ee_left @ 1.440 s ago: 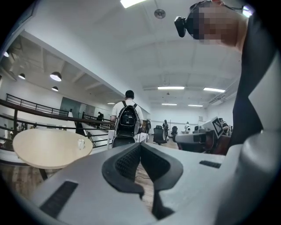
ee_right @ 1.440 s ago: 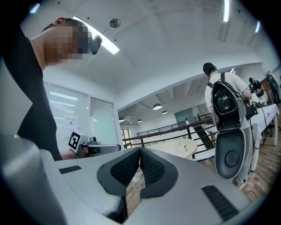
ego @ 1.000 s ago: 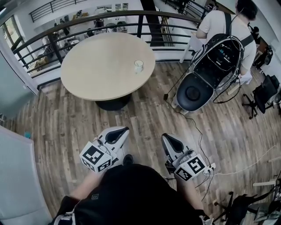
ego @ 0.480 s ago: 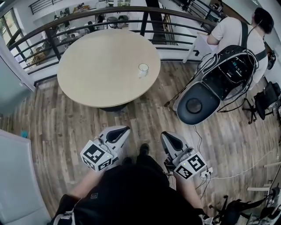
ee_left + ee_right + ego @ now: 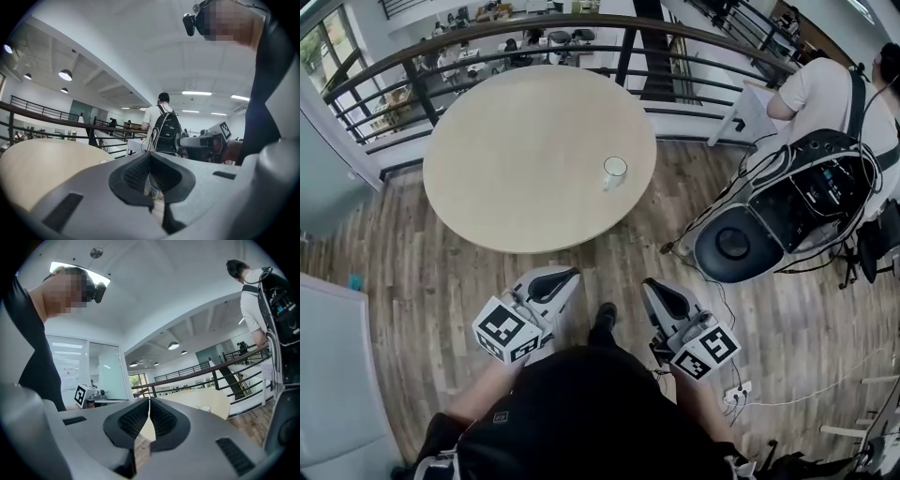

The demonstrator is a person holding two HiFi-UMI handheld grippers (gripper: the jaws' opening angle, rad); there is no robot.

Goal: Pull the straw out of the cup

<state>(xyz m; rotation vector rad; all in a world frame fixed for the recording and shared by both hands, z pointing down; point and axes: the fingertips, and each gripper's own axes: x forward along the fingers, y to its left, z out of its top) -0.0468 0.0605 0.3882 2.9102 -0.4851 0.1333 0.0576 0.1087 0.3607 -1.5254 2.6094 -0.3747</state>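
Cup (image 5: 614,172) stands upright on the round table (image 5: 516,159), toward the table's right edge, upper centre of the head view. It is small in every view; the straw cannot be made out for certain, though a thin stroke at the rim in the right gripper view may be it.

Handling (judgement): a straw is light, thin and easily crushed, so pinch it gently just above the rim and draw it along its own line. The cup looks small and probably light. It may slide or tip, so the other gripper should steady its wall.

Pose: both grippers are held low before the person's torso, lower centre of the head view, pointing up the frame toward the table, roughly level. Both are well apart from the cup.

Left gripper (image 5: 560,276): jaws clenched tip to tip, nothing between them.
Right gripper (image 5: 653,285): likewise pressed together and empty.

Task not yet begun.
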